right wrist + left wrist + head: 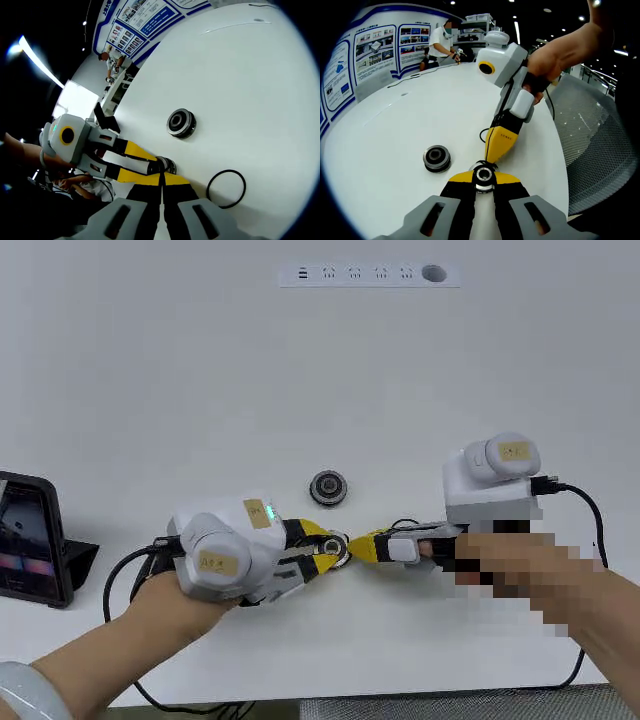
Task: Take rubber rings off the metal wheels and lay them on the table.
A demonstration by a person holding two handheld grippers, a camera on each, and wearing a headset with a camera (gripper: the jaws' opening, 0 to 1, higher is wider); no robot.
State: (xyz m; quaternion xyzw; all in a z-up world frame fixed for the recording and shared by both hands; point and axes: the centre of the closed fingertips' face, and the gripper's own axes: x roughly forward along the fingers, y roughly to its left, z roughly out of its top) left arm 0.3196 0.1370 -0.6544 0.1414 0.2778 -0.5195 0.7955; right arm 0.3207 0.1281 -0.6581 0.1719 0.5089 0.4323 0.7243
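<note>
My left gripper [335, 550] is shut on a small metal wheel [484, 176], held just above the white table between its yellow jaws. From the right, my right gripper [161, 176] has its jaws shut together, tips against that wheel's rim [165, 163]; whether they pinch rubber I cannot tell. A second wheel with its dark rubber ring [328, 488] lies flat on the table behind both grippers, also the wheel [437, 158] in the left gripper view. One loose black rubber ring [226, 188] lies on the table beside my right gripper.
A tablet [30, 540] stands at the table's left edge. A power strip [370, 275] sits at the far side. Black cables [592, 515] trail from both grippers toward the near table edge. A person [441, 42] stands at a far bench.
</note>
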